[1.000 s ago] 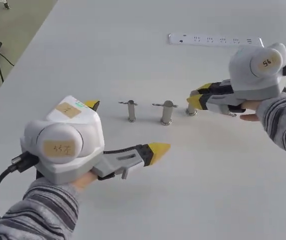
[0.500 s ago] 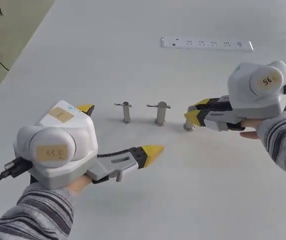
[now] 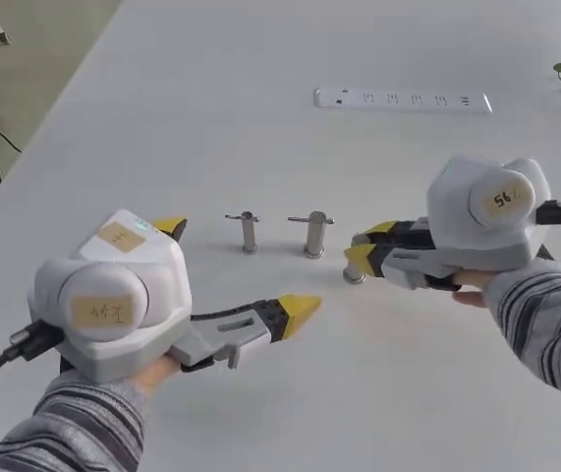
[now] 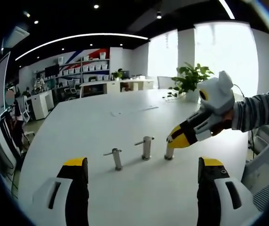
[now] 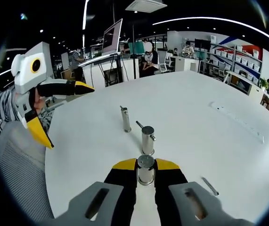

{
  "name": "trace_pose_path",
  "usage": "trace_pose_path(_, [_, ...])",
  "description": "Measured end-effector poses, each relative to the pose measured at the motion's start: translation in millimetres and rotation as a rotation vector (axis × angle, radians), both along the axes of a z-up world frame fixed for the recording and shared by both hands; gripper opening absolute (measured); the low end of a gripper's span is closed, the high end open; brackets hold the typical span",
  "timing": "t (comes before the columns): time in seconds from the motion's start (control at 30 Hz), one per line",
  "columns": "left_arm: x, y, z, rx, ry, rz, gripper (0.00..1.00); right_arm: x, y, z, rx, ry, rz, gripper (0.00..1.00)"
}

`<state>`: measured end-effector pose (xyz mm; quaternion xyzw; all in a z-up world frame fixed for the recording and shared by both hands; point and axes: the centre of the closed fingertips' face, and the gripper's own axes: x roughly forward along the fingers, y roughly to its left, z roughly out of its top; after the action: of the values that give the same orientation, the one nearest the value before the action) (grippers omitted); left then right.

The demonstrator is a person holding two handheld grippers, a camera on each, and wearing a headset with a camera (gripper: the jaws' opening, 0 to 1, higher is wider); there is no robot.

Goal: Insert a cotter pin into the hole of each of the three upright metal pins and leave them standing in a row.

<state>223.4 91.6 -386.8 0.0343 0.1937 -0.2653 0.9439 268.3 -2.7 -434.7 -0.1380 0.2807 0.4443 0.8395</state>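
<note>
Two of the three metal pins are complete: the middle pin (image 3: 313,236) and the far pin (image 3: 249,232) stand upright ahead of the right gripper (image 3: 368,244), in line with its jaws. Each carries one of the fitted cotter pins (image 3: 302,219) through the hole near its top. One pin is left. The near pin (image 5: 145,170) sits between the right gripper's jaws, which are clamped on its upper part. No cotter pin is visible in it, though the jaws cover part of the shaft, so the hole cannot be checked. A loose cotter pin (image 5: 209,186) lies flat on the table (image 3: 260,118) just to the right of these jaws, apart from them. As a judgement, the work left is to fit this cotter pin to the near pin and release the pin standing in the row. The near pin stands head up with its base at the table; its long axis is vertical and crosses the jaws at a right angle. The fitted cotter pins lie level, roughly along the line of the row. The loose cotter pin's long axis runs obliquely, from far-left to near-right of the jaws. The left gripper (image 3: 235,265) has its jaws wide apart and holds nothing; the row stands ahead of it, well apart from its tips.
</note>
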Motion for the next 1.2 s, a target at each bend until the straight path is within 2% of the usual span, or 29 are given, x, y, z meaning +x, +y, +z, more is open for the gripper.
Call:
trace_pose_path(0.27, [1.0,-0.5,-0.1,-0.009,0.003,0.005,0.95,-7.7,2.6,-8.3,0.009,0.026,-0.007,0.08])
trace_pose_path(0.4, [0.7,-0.8,-0.9,-0.006,0.004,0.000,0.95,-10.2,5.3,-8.3,0.021,0.016,0.001,0.08])
trace_pose_path(0.67, [-0.1,-0.4,-5.7,-0.003,0.020,0.001,0.95,-8.1,4.7,-10.4,0.010,-0.040,0.019,0.09])
trace_pose_path(0.8, [-0.6,0.3,-7.8,-0.010,0.030,0.008,0.95,-8.9,2.1,-13.8,0.006,-0.041,0.015,0.20])
trace_pose_path(1.03, [-1.3,1.2,-7.3,-0.010,0.030,0.009,0.96,-11.5,-16.9,-9.8,0.017,-0.023,0.008,0.22])
trace_pose_path(1.2, [-0.9,3.0,-8.6,-0.004,0.039,0.003,0.98,-2.5,-42.4,-7.9,-0.020,-0.013,-0.016,0.22])
